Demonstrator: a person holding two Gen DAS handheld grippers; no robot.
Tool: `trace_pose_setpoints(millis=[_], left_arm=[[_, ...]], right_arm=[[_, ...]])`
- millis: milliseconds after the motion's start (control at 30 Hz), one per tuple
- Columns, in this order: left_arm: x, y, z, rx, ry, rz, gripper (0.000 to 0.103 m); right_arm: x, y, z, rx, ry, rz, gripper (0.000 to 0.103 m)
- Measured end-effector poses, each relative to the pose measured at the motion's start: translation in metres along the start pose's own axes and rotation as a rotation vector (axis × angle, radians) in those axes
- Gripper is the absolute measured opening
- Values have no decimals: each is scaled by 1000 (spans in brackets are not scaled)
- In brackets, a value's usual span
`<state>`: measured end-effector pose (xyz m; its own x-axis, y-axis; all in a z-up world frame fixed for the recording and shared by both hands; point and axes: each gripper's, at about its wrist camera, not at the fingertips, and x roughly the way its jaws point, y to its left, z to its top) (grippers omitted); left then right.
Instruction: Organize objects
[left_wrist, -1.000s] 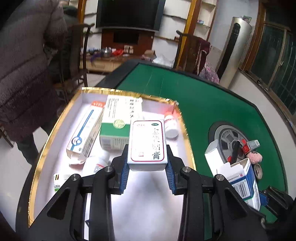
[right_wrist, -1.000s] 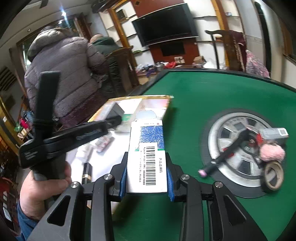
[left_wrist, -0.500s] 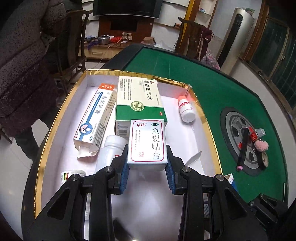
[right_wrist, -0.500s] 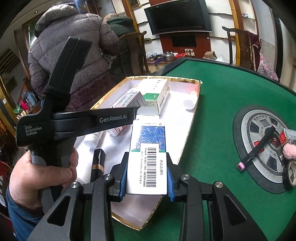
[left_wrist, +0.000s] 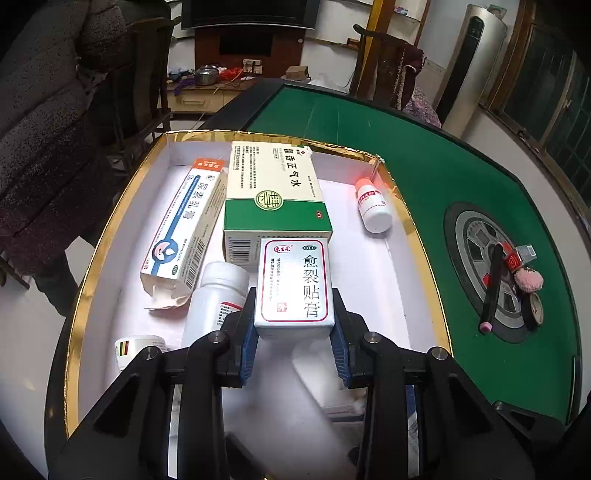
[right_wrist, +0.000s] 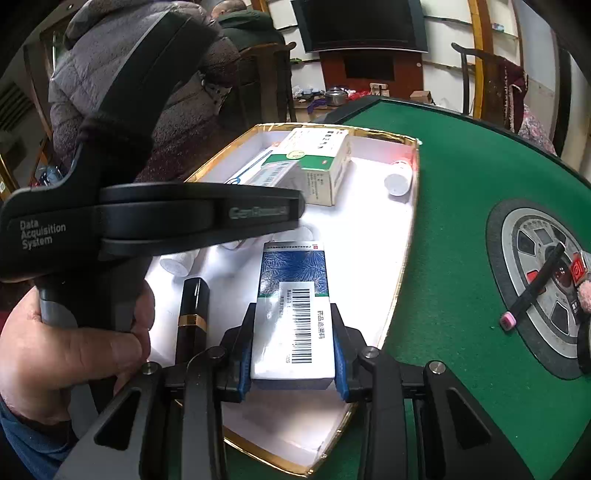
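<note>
Left gripper (left_wrist: 294, 325): the blue pads clamp the near end of a white medicine box with a red border (left_wrist: 294, 282), one pad on each long side; the box is held above the white floor of the gold-rimmed tray (left_wrist: 413, 236). Its far end overlaps the near edge of the green-and-cream medicine box (left_wrist: 275, 195), which lies flat in the middle of the tray; whether the two touch cannot be told.

Left of the green-and-cream box lies a long blue-and-white ointment carton (left_wrist: 184, 229) with its near flap torn open. Nearer the camera than that carton lies a white pill bottle (left_wrist: 216, 299), and beyond it, towards the tray's left wall, a small striped jar (left_wrist: 138, 349). A small white bottle (left_wrist: 373, 205) lies on its side at the tray's right wall.

Right gripper (right_wrist: 293, 356): the blue pads clamp a blue-and-white barcode box (right_wrist: 293, 306) by its long sides, over the tray's near right corner. Left of this box a black tube with a gold band (right_wrist: 192, 317) lies on the tray floor.

A hand (right_wrist: 70, 343) grips the handle of the left gripper at the tray's left side.

The tray rests on a green felt table (left_wrist: 443, 173). Right of the tray, on the table's round centre panel (left_wrist: 480, 236), lie a black stick with a pink tip (left_wrist: 491, 291), a pink pompom (left_wrist: 530, 280) and a roll of tape (left_wrist: 533, 308).
</note>
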<state>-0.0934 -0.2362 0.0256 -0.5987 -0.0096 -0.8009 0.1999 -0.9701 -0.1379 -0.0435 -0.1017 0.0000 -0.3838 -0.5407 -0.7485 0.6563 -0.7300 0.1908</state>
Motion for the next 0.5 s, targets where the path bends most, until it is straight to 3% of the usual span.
trace_pose_setpoints(millis=[500], left_arm=[[4, 3, -1, -17, 27, 35, 34]], right_arm=[[16, 12, 2, -79, 16, -37, 33]])
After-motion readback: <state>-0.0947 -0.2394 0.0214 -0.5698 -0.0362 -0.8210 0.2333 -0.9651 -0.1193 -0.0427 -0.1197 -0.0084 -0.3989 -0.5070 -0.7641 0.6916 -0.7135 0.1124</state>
